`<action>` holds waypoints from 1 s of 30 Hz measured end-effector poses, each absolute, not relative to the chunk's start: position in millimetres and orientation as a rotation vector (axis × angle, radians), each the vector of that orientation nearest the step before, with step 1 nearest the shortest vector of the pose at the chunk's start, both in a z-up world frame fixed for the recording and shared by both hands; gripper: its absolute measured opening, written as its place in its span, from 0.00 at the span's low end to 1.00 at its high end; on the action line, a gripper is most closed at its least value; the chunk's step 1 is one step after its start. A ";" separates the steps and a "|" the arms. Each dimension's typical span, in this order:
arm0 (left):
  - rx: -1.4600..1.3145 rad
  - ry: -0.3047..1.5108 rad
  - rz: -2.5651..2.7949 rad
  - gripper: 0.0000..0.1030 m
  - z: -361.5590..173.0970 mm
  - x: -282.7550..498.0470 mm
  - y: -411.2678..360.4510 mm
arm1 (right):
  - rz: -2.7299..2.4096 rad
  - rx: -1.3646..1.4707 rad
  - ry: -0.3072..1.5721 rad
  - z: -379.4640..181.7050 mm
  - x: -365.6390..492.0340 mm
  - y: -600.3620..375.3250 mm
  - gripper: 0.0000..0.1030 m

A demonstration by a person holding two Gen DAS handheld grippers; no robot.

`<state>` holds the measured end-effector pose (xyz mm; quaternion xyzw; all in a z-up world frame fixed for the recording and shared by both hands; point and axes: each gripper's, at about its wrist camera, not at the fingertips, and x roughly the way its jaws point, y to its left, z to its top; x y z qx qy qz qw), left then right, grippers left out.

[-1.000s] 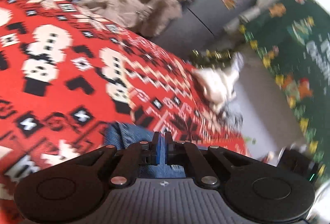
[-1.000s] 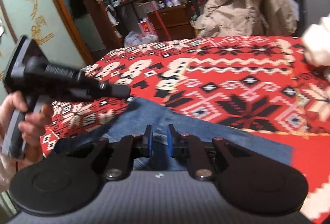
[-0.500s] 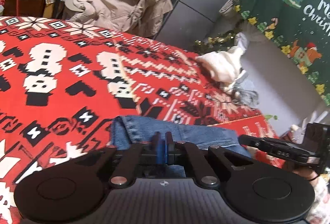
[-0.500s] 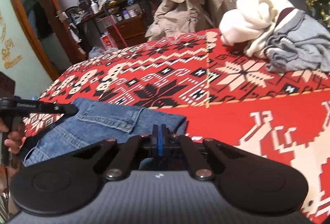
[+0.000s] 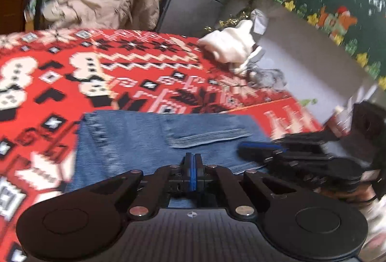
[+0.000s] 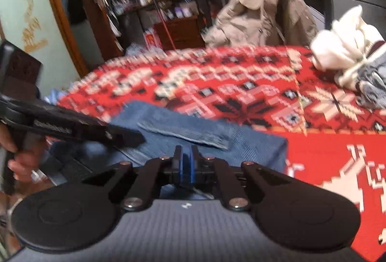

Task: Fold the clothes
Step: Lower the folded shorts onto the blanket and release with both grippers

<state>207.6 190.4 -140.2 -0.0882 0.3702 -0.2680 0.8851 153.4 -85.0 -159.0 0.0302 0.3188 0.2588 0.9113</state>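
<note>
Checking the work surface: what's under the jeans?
The folded jeans lie on a red patterned blanket, which shows around their far and side edges. Whatever lies beneath the blanket is covered.

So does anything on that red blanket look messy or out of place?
Yes: a white garment and a grey one lie crumpled at the blanket's far corner, unfolded. The jeans lie flat and folded.

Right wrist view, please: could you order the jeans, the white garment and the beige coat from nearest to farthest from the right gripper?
1. Jeans: directly under the right gripper, on the red blanket's near edge.
2. White garment: far right, crumpled on the blanket.
3. Beige coat: beyond the blanket's far edge, centre-right.
</note>
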 end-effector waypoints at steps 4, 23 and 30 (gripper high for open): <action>-0.255 0.766 -0.562 0.03 -140.6 199.2 211.2 | 0.525 0.031 0.643 -166.0 141.4 -95.3 0.00; -0.204 0.769 -0.628 0.03 -145.8 160.9 197.2 | 0.626 -0.004 0.638 -161.1 114.7 -52.7 0.04; -0.274 0.776 -0.594 0.03 -147.4 143.8 226.8 | 0.545 0.061 0.666 -160.1 103.2 -98.7 0.00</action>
